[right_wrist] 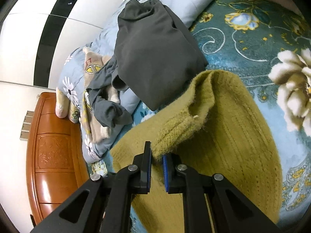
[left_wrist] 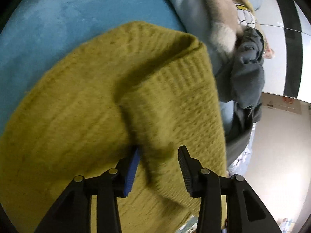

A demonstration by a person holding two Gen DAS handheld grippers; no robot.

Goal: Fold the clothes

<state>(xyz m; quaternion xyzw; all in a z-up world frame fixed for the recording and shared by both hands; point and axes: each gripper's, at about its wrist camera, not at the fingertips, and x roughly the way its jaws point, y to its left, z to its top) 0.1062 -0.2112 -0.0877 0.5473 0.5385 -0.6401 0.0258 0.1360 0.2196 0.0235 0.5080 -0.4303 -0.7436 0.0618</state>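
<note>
So, no bins or baskets in either view; everything lies loose on the bed. My right claw (right_wrist: 157, 162) has its fingers drawn close, a narrow gap left, pinching a fuzzy ribbed edge of the mustard knit sweater (right_wrist: 223, 136); the cloth rises to the pads and the rest spreads ahead and to the right of them. My left claw (left_wrist: 159, 167) stands wide apart over the same sweater (left_wrist: 97, 106), with a folded flap of it lying between the fingers; I cannot tell whether either pad touches the knit. The left view is motion-blurred. Just past the sweater, ahead of the right claw, lies a dark grey garment (right_wrist: 151, 58), partly folded, its far end resting on a pale blue floral quilt (right_wrist: 175, 2). Left of that, a beige plush item (right_wrist: 93, 66) is tangled with more grey cloth. The bed cover (right_wrist: 243, 38) is teal with scrolls and large cream flowers. Far left of the right claw: a carved wooden headboard (right_wrist: 52, 151) and a white wall (right_wrist: 15, 58) with a black band.
</note>
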